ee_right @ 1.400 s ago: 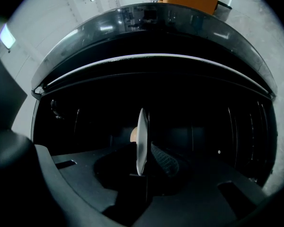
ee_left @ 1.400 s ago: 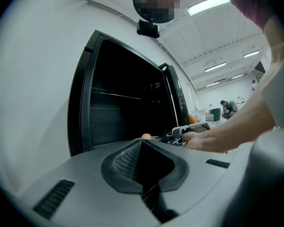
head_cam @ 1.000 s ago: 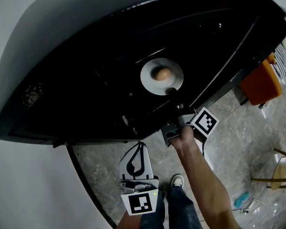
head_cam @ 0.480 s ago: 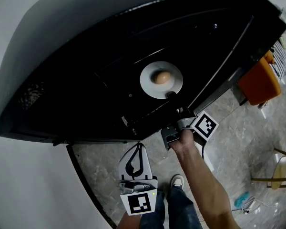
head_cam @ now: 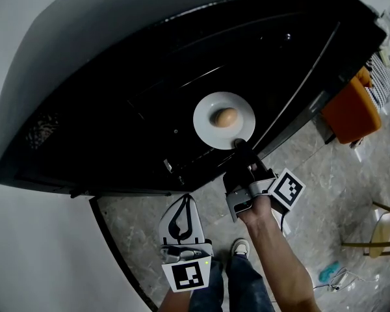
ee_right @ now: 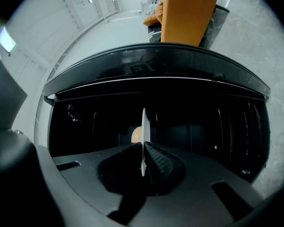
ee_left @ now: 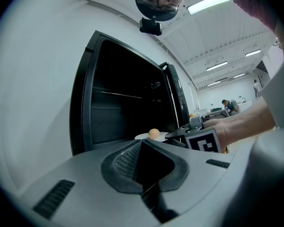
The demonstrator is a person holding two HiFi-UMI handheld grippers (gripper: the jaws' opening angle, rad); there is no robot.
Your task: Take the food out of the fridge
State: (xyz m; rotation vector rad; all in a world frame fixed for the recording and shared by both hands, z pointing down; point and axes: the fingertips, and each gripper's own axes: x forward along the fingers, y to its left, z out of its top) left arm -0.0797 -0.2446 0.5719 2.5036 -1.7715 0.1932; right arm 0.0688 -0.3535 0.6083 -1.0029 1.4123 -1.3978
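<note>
- The left gripper [head_cam: 190, 207] is held low over the grey stone floor [head_cam: 312, 168], in front of the open black fridge [head_cam: 117, 109]. Its jaws are pressed together with nothing between them.
- The round white plate [head_cam: 208, 125] is at the front of the fridge's dark opening. A small tan rounded piece of food [head_cam: 225, 116], possibly an egg or a bun, lies loose near its centre.
- The plate is judged to be stiff, smooth and breakable, and light enough for one gripper. The food could roll, so the plate should be kept level.
- The near rim is the natural place to take hold. A one-sided pinch leaves the far side unsupported, so the opposite rim could be steadied by the idle gripper.
- The right gripper [head_cam: 239, 145] is clamped on that near rim. From its own view the plate [ee_right: 143, 126] is seen edge-on between the jaws.
- Against the picture from a second earlier, the plate has been drawn outward towards the fridge's front edge, and the right gripper has been pulled back with it. The left gripper has hardly shifted.
</note>
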